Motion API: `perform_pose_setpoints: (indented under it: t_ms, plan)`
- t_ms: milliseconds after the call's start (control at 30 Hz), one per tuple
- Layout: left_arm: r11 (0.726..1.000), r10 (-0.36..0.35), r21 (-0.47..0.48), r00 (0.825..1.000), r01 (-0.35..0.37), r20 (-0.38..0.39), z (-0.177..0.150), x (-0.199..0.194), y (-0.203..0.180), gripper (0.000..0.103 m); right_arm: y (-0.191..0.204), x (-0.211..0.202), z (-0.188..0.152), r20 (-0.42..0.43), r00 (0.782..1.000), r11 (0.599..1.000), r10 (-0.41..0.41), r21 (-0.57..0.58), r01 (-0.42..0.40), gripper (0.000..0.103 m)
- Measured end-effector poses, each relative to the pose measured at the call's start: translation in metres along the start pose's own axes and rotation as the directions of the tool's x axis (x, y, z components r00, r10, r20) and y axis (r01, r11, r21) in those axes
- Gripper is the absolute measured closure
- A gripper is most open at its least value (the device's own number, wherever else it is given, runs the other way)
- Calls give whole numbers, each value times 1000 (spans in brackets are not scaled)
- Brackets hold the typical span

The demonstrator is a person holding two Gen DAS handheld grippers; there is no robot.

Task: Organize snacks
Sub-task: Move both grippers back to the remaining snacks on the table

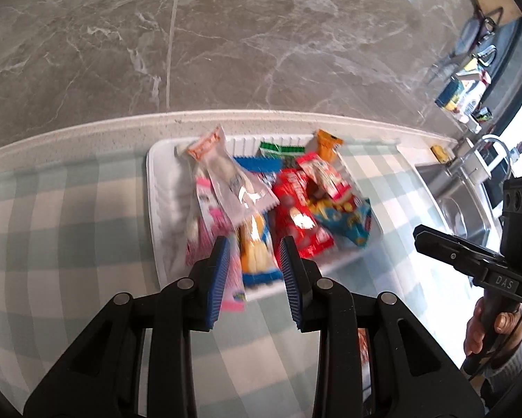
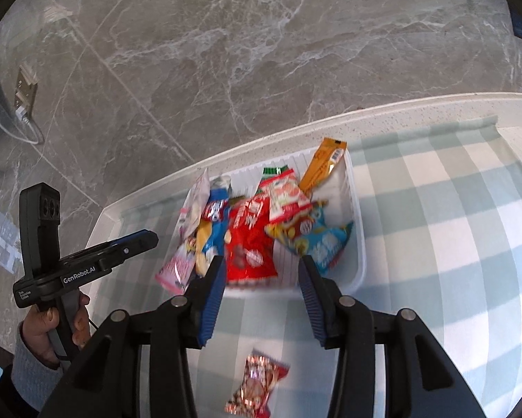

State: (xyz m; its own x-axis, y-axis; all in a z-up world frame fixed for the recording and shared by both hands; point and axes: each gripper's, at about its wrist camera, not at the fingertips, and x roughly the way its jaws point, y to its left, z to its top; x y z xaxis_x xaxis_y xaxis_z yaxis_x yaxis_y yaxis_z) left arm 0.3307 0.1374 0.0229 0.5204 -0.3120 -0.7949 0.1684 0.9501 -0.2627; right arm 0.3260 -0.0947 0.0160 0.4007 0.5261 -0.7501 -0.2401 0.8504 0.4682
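A white tray (image 1: 156, 188) on the checked cloth holds several snack packets: a clear-white one (image 1: 226, 177), a pink one (image 1: 208, 230), a yellow-blue one (image 1: 255, 247), a red one (image 1: 295, 216), a light-blue one (image 1: 348, 223) and an orange one (image 1: 325, 144). My left gripper (image 1: 255, 271) is open and empty above the tray's near edge. The tray (image 2: 360, 244) also shows in the right wrist view with the red packet (image 2: 248, 244). My right gripper (image 2: 261, 292) is open and empty at the tray's near edge. A small red foil packet (image 2: 257, 383) lies on the cloth below it.
The green-white checked cloth (image 1: 52, 226) covers a counter with a speckled back edge (image 1: 261, 118) under a grey marble wall. A steel sink (image 1: 466, 209) with a tap lies to the right. A wall socket (image 2: 24, 94) with a cable is far left.
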Motion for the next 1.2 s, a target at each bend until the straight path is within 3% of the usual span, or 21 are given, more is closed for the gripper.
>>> perform_pose_setpoints:
  t_ms: [433, 733, 933, 1200]
  plan:
    - [991, -4, 134, 999, 11, -48, -68, -31, -53, 74, 6, -29, -55, -21, 1000, 1000, -2, -7, 2, 55]
    - [962, -16, 270, 995, 43, -102, -114, -42, -89, 74, 13, -39, -79, -37, 999, 1000, -11, -27, 10, 53]
    - [930, -46, 353, 986, 101, -161, -139, -38, -108, 74, 17, -39, -88, -55, 998, 999, -18, -41, 16, 51]
    - [858, -56, 484, 967, 173, -247, -171, -27, -133, 74, 19, -33, -101, -87, 996, 998, -32, -59, 27, 51]
